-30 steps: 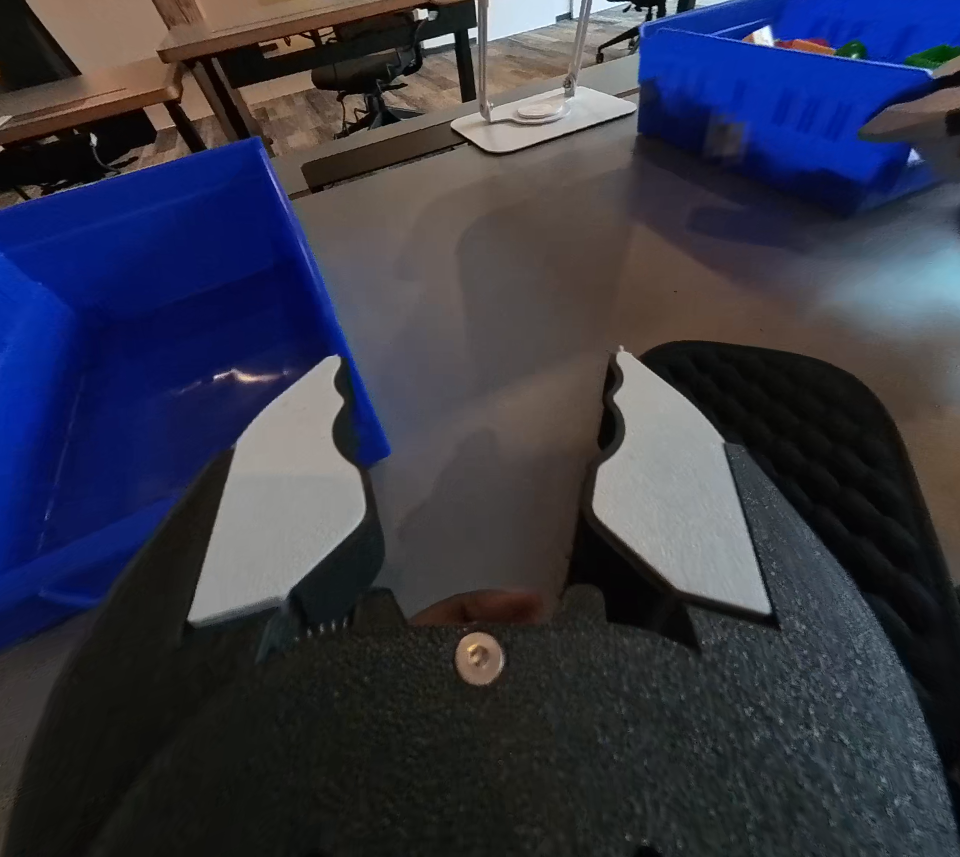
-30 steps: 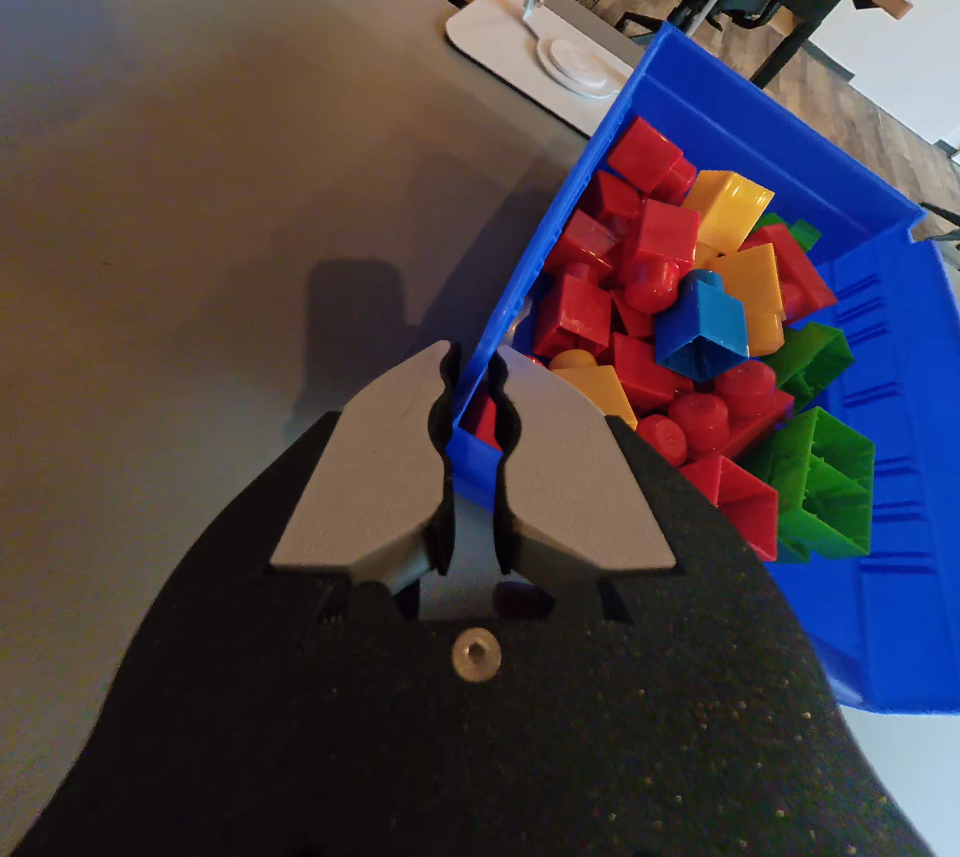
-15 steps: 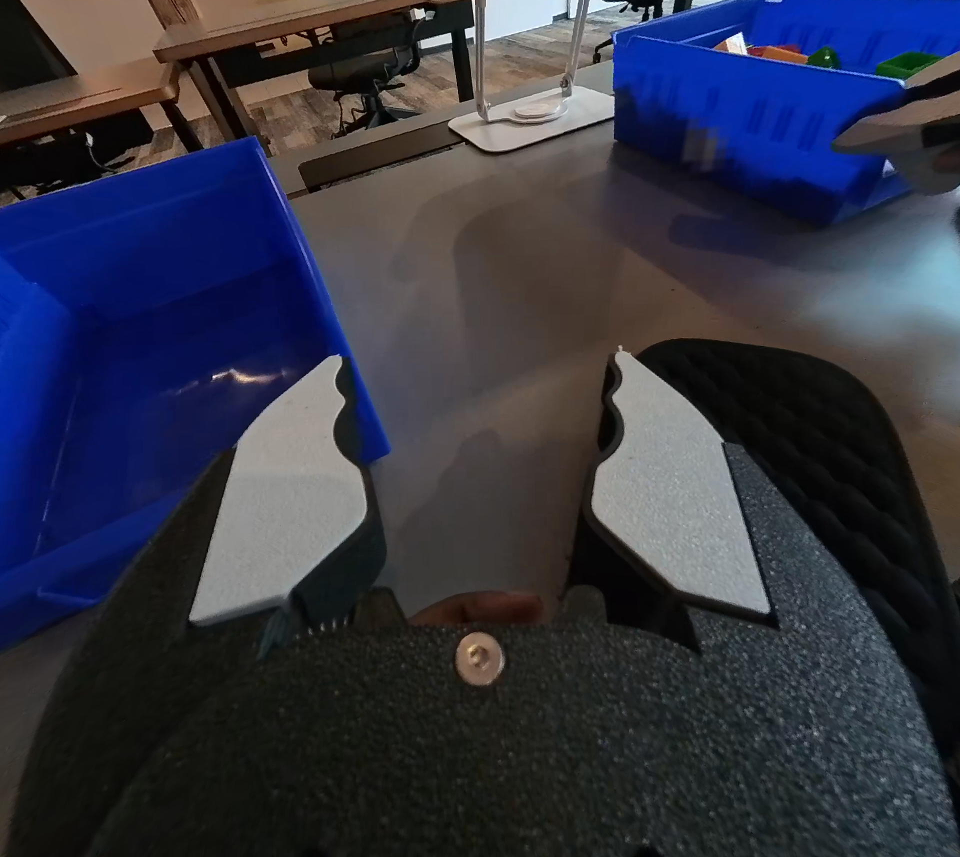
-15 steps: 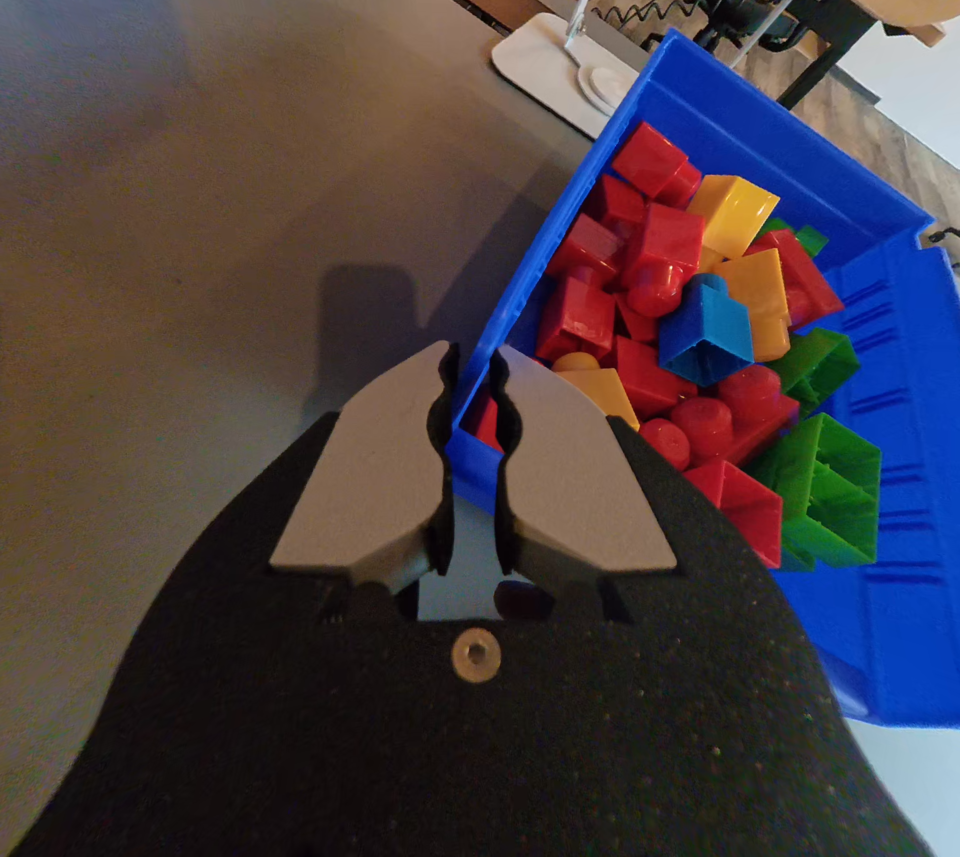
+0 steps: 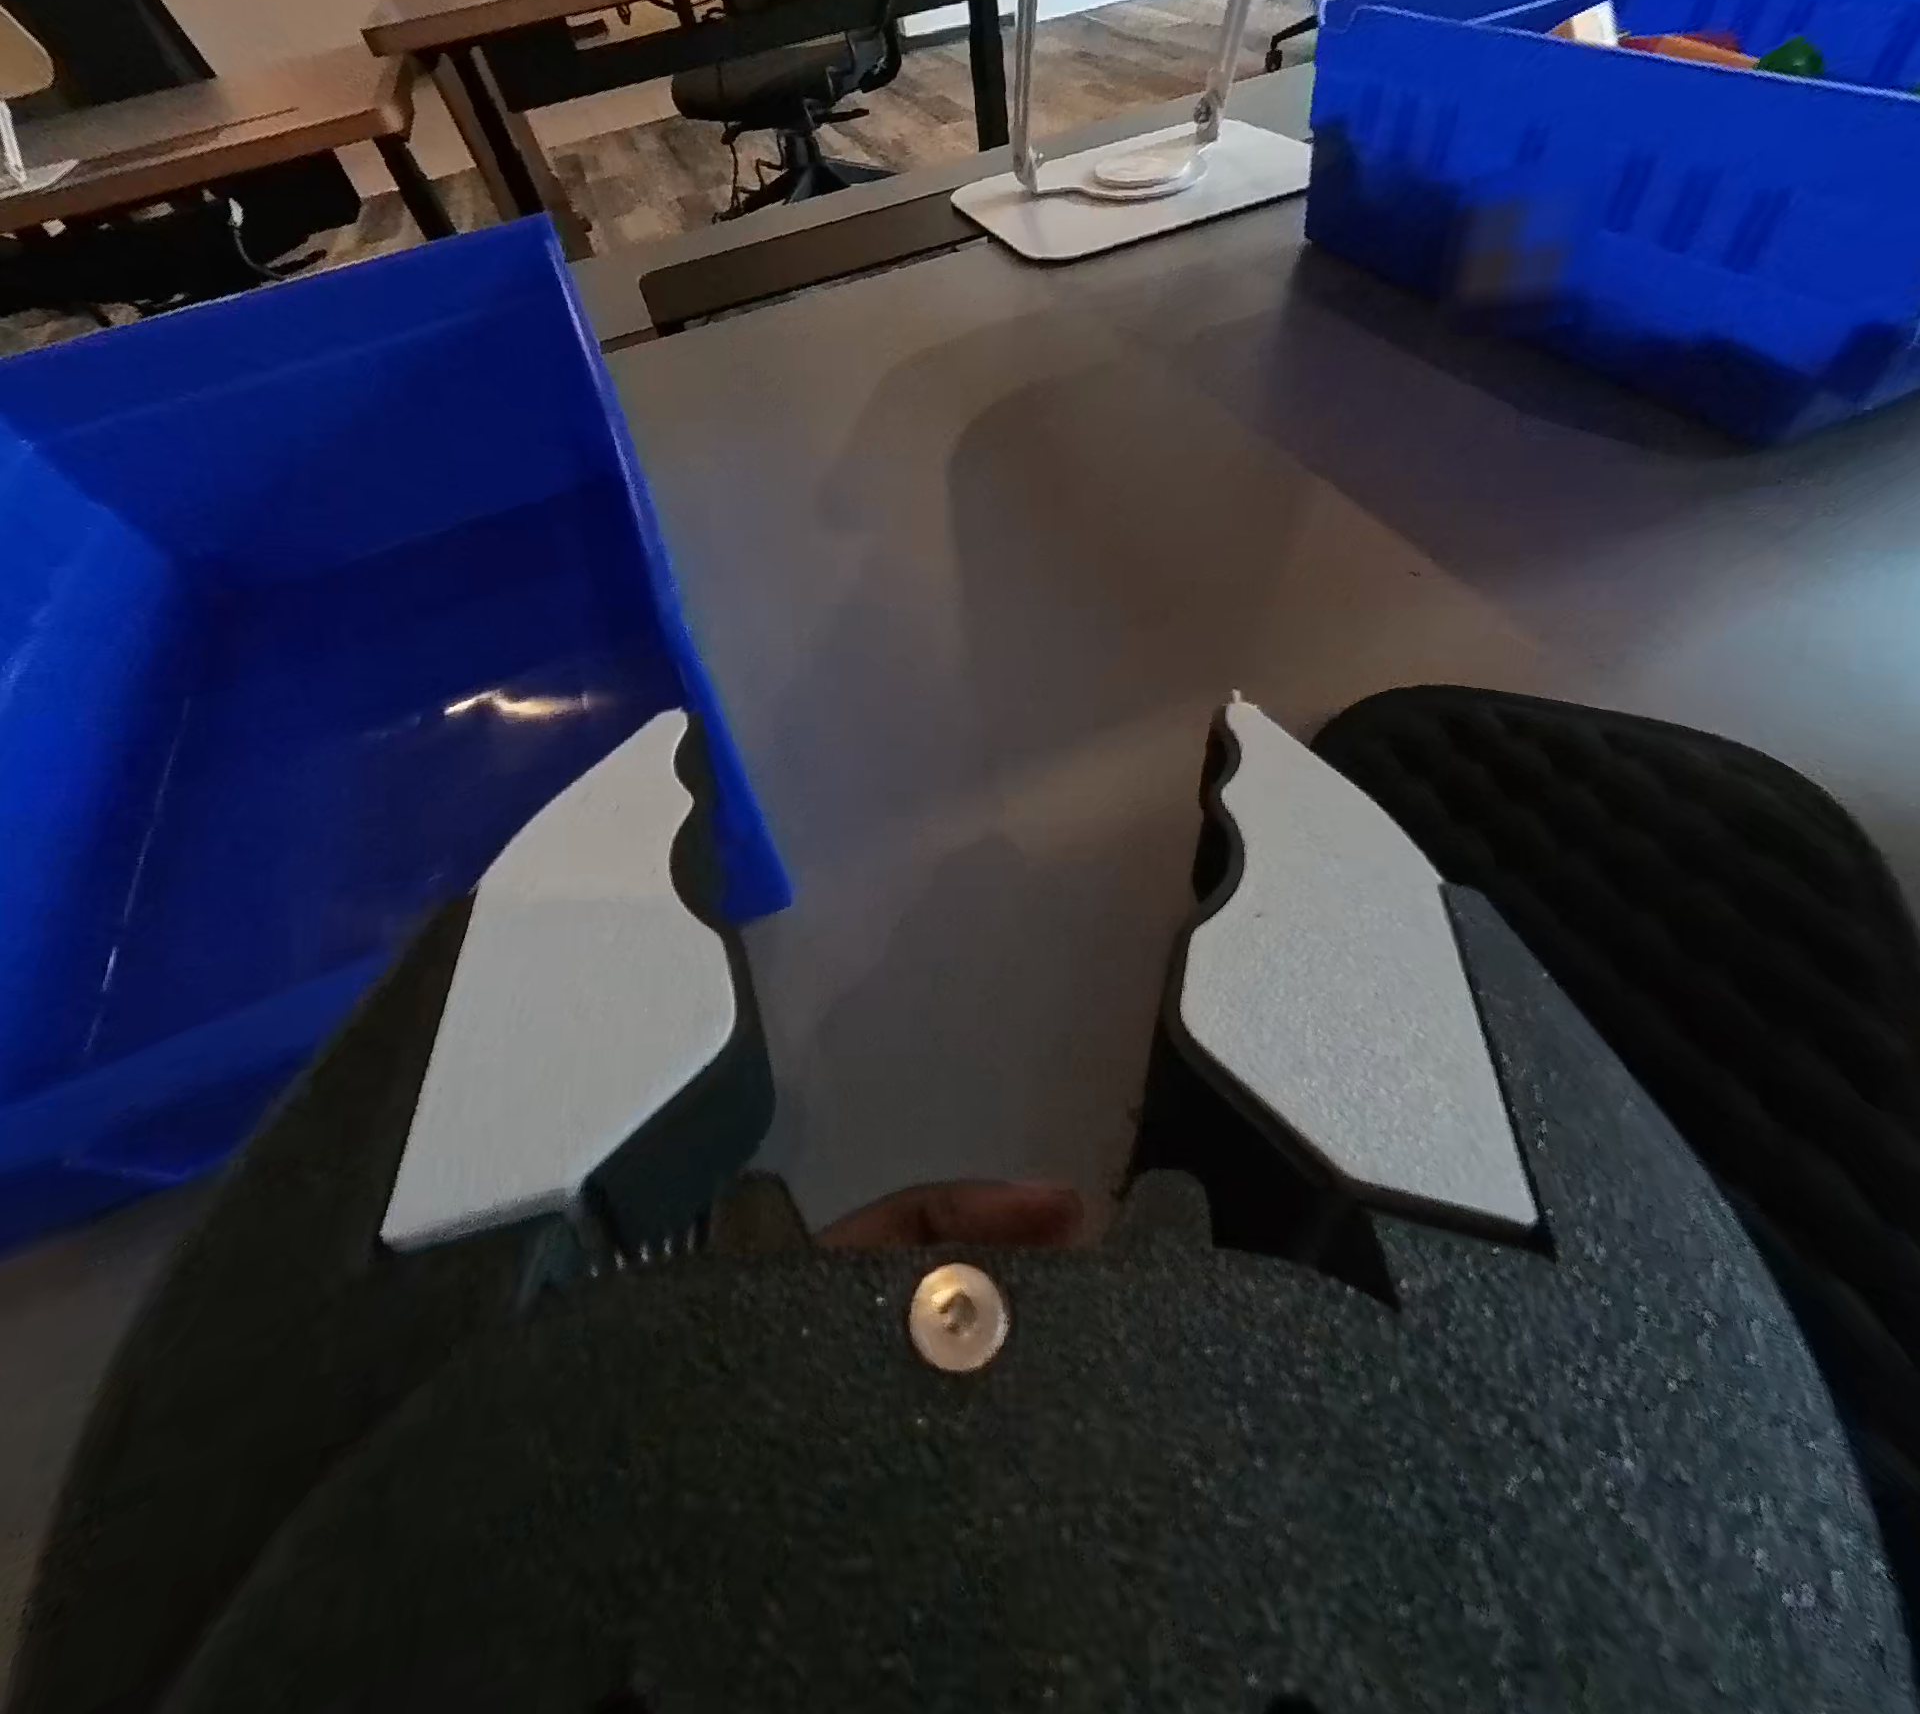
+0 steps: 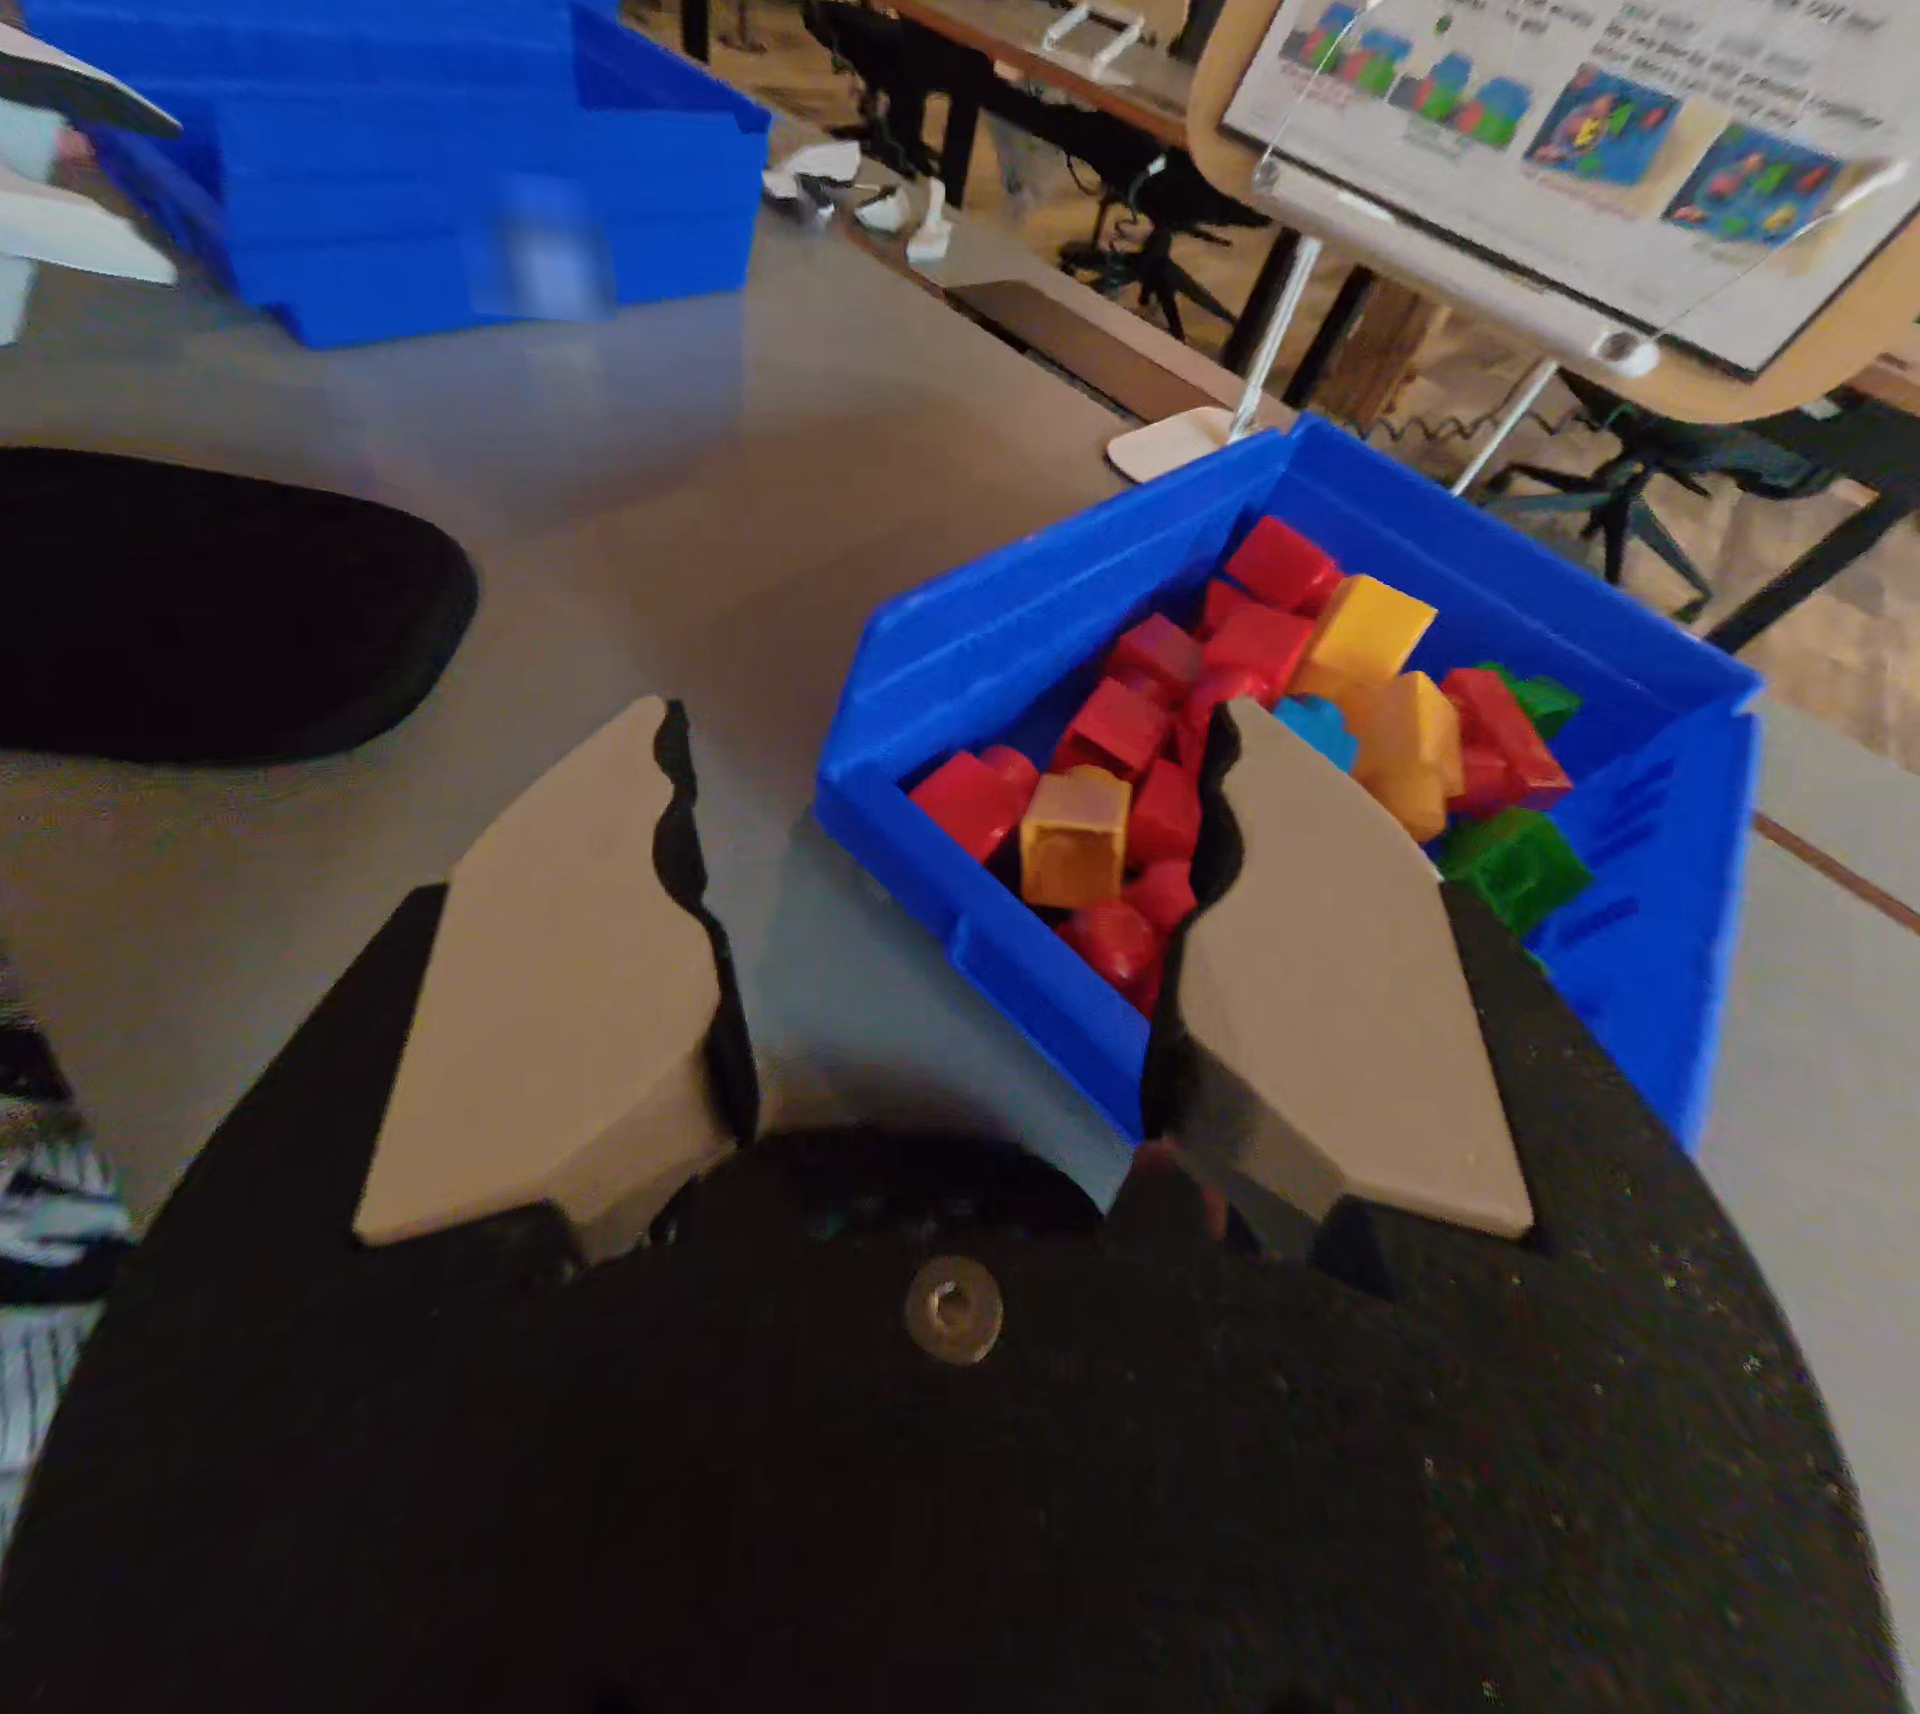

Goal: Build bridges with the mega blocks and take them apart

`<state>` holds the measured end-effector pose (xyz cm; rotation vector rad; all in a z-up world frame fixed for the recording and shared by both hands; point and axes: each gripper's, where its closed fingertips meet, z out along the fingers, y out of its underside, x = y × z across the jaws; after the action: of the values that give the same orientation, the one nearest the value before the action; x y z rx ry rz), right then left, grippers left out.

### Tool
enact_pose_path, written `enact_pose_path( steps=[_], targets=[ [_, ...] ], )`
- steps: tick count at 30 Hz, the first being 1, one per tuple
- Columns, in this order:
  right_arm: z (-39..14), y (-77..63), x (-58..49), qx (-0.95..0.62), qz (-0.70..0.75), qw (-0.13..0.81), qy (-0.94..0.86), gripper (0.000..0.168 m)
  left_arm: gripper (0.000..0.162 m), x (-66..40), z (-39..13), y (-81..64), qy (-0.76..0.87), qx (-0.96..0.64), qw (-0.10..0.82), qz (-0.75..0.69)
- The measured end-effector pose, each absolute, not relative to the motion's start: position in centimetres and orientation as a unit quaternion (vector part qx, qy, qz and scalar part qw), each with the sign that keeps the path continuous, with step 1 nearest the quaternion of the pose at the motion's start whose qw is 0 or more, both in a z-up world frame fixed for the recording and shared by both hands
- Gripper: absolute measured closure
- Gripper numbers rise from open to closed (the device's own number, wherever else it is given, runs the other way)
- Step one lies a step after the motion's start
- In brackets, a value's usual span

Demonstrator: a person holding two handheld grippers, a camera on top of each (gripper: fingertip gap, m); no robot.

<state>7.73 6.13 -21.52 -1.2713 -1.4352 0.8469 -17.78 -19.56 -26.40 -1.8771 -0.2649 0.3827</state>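
Both tools are empty and spread wide, which suits a build that, by the look of the bare table, has not yet started. In the right wrist view the right gripper (image 6: 951, 833) hangs with its jaws wide apart, holding nothing, just above the near corner of the filled blue bin (image 6: 1049, 656) that sits centre right of the frame; that placing probably sets it up to reach in for a first piece. The mega blocks (image 6: 1247, 729) lie heaped inside that bin: glossy moulded plastic in red, yellow-orange, green and one light blue, boxy with round studs on top and hollow undersides, tumbled at all angles. An orange block (image 6: 1073, 833) lies nearest the gap between the fingers. In the left wrist view the left gripper (image 5: 956, 791) also stands fully open and empty over the smooth grey table (image 5: 1039, 521), its left finger just over the corner of an empty blue bin (image 5: 582, 376) at left of frame, likely waiting its turn. The fingers (image 5: 571, 989) are flat, matt pale grey plates with wavy black inner edges, set in grainy black bodies. A black textured pad (image 5: 1621, 895) lies at right of that frame, and a white stand base (image 5: 1132, 199) sits at upper centre.
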Motion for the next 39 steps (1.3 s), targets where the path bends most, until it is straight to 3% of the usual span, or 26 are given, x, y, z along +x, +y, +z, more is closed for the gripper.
enact_pose_path(
  steps=[7,15,18,21,22,39],
  targets=[
    [-23.8,13.8,15.7,-0.538,0.325,0.509,-0.589,0.056,0.074,-19.9,-26.6,-19.1,-0.155,-0.792,0.557,0.195],
    [-24.2,18.2,18.9,-0.551,0.322,0.515,-0.573,0.054,0.079,-23.8,-28.0,-19.1,-0.186,-0.800,0.514,0.246],
    [-24.4,19.1,18.9,-0.552,0.324,0.513,-0.571,0.055,0.098,-24.8,-28.6,-18.7,-0.200,-0.800,0.510,0.245],
    [-25.2,19.5,18.7,-0.555,0.327,0.505,-0.575,0.055,0.149,-25.4,-28.2,-18.7,-0.207,-0.788,0.516,0.266],
    [-25.4,19.5,18.6,-0.554,0.327,0.502,-0.578,0.055,0.155,-25.2,-28.0,-18.4,-0.205,-0.787,0.521,0.260],
    [-26.3,19.3,18.8,-0.527,0.374,0.488,-0.587,0.059,0.151,-19.9,-28.2,-13.1,-0.180,-0.811,0.510,0.224]
  ],
)
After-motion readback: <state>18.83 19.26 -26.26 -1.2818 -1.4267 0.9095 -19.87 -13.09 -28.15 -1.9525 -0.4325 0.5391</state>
